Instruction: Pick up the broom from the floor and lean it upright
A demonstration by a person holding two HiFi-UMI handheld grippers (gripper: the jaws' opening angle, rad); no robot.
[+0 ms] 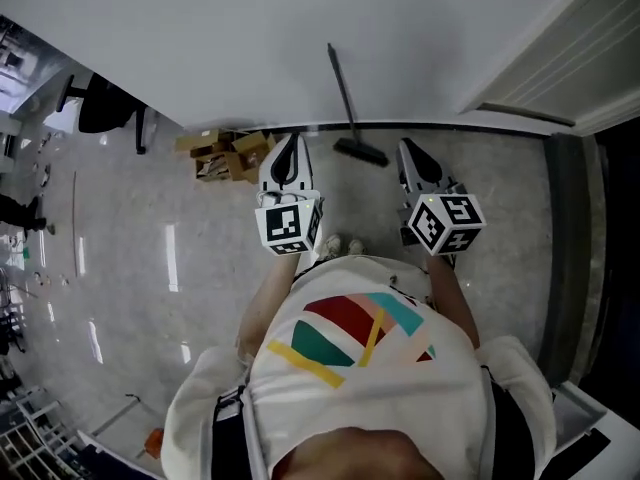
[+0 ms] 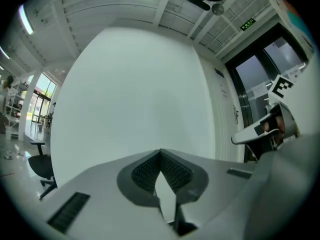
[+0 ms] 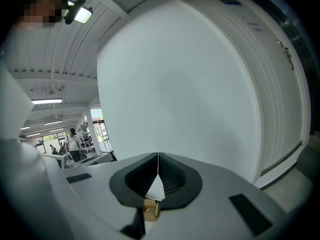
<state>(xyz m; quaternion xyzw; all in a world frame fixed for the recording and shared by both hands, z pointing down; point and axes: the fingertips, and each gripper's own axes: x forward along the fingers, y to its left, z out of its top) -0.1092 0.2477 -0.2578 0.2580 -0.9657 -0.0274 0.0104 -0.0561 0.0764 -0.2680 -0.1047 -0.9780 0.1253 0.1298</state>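
A dark, long-handled broom [image 1: 345, 103] leans upright against the white wall [image 1: 200, 38] at the far side, its head on the grey stone floor [image 1: 490, 183]. Nearer, the left gripper [image 1: 289, 156] and right gripper [image 1: 412, 160] hover, both clenched on nothing. The task looks finished.

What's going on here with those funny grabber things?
A person holds up the left hand-held gripper and the right hand-held gripper, both shut and empty, facing a white wall. The broom leans upright against that wall with its brush on the floor, and neither gripper touches it. Cardboard boxes lie by the wall nearby.
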